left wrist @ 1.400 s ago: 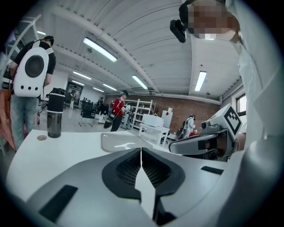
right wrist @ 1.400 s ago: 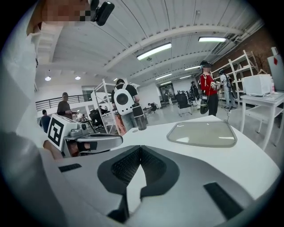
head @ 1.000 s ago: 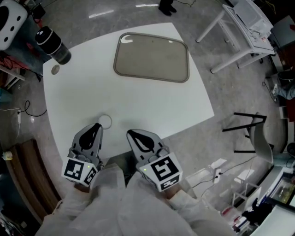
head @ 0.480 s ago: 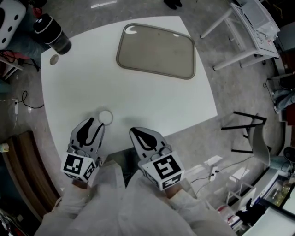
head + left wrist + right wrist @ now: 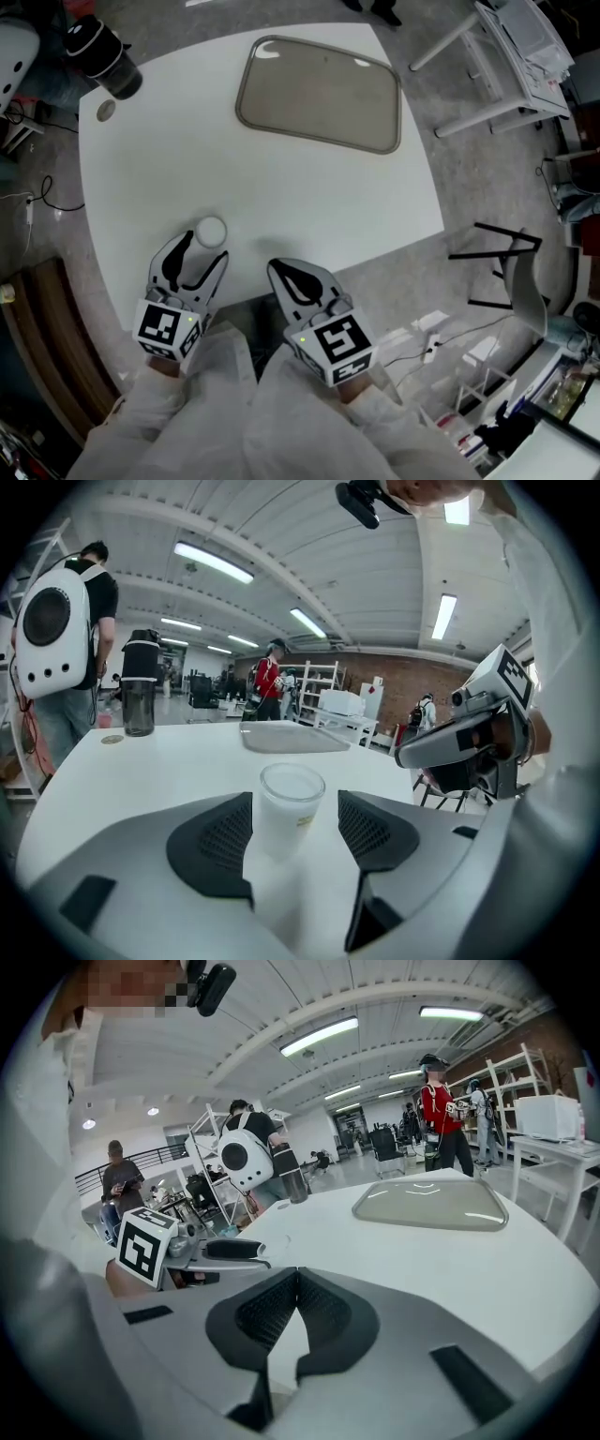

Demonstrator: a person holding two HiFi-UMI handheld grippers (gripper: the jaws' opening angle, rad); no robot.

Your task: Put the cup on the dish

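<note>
A small clear cup (image 5: 210, 231) stands upright on the white table (image 5: 169, 178), near its front edge. My left gripper (image 5: 202, 251) straddles it: its jaws are opening, and the cup (image 5: 291, 803) stands between the pads with a gap on the right side. My right gripper (image 5: 284, 272) hovers just right of it at the table edge, its pads (image 5: 281, 1307) shut together on nothing. The dish (image 5: 319, 92), a flat grey-brown rounded tray, lies empty at the table's far side, also in the left gripper view (image 5: 281, 738) and the right gripper view (image 5: 431, 1204).
A black bottle (image 5: 98, 56) stands at the far left corner, a small round disc (image 5: 105, 111) beside it. A white metal rack (image 5: 487, 56) and a black chair frame (image 5: 497, 267) stand on the floor to the right. People stand in the background.
The left gripper's jaws have gone from shut to wide apart, and the cup, which stood just beyond the tip, is now between them. The right gripper has barely moved.
</note>
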